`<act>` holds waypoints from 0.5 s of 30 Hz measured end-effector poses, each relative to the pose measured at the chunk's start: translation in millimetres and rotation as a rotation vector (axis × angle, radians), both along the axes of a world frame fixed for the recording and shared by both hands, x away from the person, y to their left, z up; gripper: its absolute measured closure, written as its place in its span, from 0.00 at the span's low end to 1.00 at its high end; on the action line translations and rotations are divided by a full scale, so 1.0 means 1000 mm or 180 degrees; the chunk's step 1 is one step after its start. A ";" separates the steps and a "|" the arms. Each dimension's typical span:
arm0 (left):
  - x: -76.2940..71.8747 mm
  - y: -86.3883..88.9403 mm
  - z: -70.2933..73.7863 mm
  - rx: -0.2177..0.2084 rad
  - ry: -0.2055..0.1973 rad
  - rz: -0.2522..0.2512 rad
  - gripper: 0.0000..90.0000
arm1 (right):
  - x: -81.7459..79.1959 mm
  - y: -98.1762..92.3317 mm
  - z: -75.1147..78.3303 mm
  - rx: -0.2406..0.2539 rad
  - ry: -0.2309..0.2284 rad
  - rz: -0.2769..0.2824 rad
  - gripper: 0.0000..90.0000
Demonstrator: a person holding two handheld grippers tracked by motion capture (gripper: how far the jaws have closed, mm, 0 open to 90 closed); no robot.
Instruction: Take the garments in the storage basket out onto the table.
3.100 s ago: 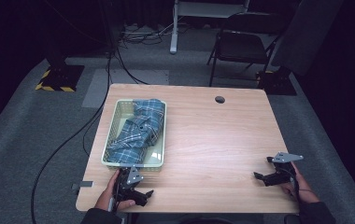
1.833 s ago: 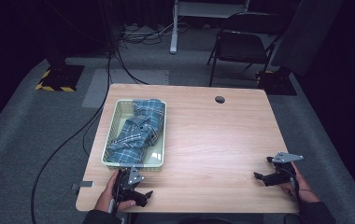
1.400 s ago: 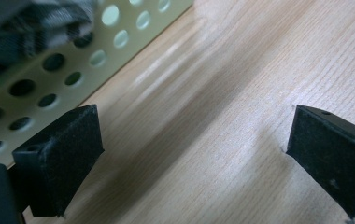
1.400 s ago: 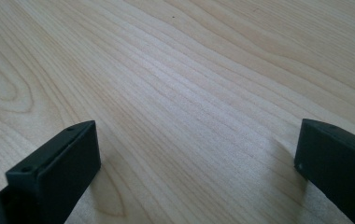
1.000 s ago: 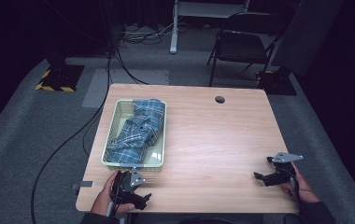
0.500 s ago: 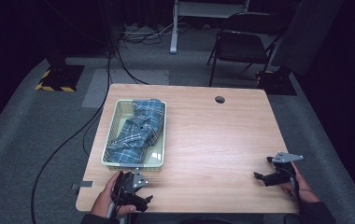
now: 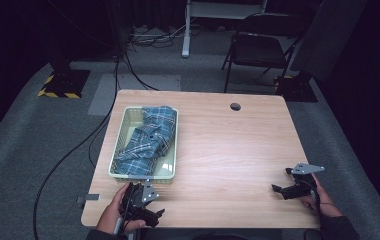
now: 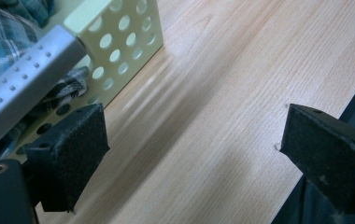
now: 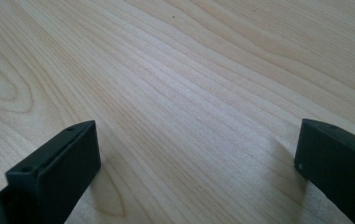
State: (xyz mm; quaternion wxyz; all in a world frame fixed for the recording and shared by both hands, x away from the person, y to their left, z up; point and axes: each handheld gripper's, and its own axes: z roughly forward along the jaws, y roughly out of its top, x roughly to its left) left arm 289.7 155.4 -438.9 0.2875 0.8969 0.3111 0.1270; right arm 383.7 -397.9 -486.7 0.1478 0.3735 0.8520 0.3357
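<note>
A pale perforated basket point(image 7: 119, 150) stands on the left of the wooden table point(image 7: 228, 150) with a blue plaid cloth point(image 7: 148, 137) bunched inside. My left gripper point(image 7: 153, 205) rests in a hand just in front of the basket, by the near edge. In the left gripper view the left gripper point(image 8: 194, 140) stands open over bare wood, its jaws having just closed a little with nothing between them. The basket's corner point(image 8: 119, 42) and the cloth point(image 8: 7, 37) lie beyond its left jaw. My right gripper point(image 7: 280, 181) sits at the near right, and the right gripper point(image 9: 196, 154) is open over bare wood.
A round cable hole point(image 7: 235, 106) is in the table's far side. A dark chair point(image 7: 258, 47) stands behind the table. Cables point(image 7: 78, 150) trail over the grey floor at the left. The table's near edge lies just below both hands.
The left hand and its gripper have shifted slightly toward the near edge of the table. The right gripper, the basket and the cloth have stayed in place.
</note>
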 end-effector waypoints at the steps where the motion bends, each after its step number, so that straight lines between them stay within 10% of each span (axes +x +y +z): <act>1: 0.000 0.000 0.001 0.0007 -0.0009 0.0004 0.08 | 0.000 0.000 0.000 0.0000 0.0000 0.0000 0.00; 15: 0.002 0.005 0.015 -0.0077 -0.0105 0.0051 0.07 | 0.000 0.000 0.000 -0.0001 -0.0002 0.0001 0.00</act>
